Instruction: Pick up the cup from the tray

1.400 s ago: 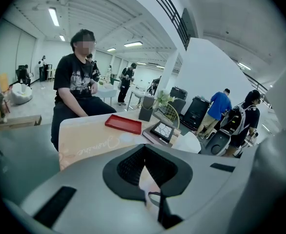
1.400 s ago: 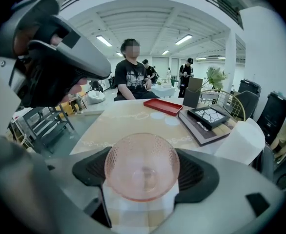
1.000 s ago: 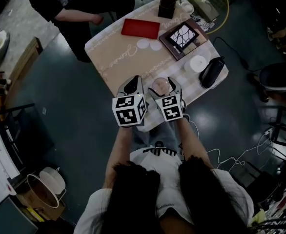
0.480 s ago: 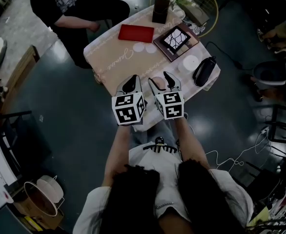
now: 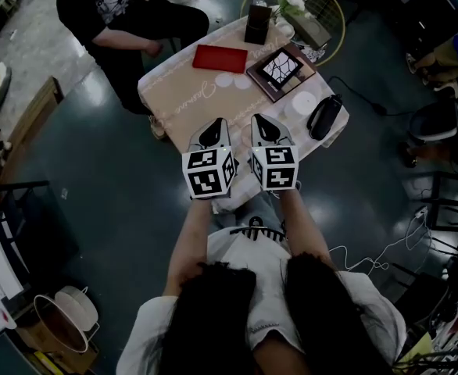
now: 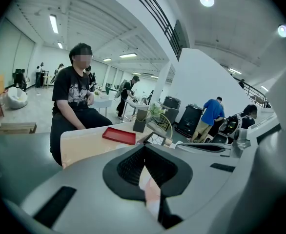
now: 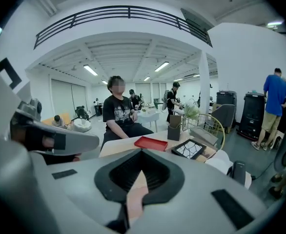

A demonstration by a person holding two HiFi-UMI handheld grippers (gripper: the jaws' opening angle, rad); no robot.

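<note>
**Cup pickup, head view and both gripper views.** The cloth-covered table (image 5: 178,100) carries the red tray (image 5: 220,58) on its far half. A seated person (image 5: 123,14) is to the left of the tray, and a patterned board (image 5: 280,69) lies just to its right. No cup stands on the red tray in any view. On the near side of the tray and well apart from it, the left gripper (image 5: 213,127) and the right gripper (image 5: 262,125) hang side by side above the table's near edge, both pointing toward the tray. Each is clenched on nothing. The left gripper's jaws meet along a thin slit, and the right gripper's jaws, which have just been closing, meet likewise. A pale pink sliver (image 6: 151,195) shows through the left slit, and a similar sliver (image 7: 134,194) shows through the right. Whether either is the cup, lying below the grippers on the near side of the tray, cannot be told, because the grippers hide that patch in the head view. Judgement: the scene fits either a cup already off the tray and let go near the table edge, or a cup yet to be grasped there. Any further grip would call for parted jaws.
</note>
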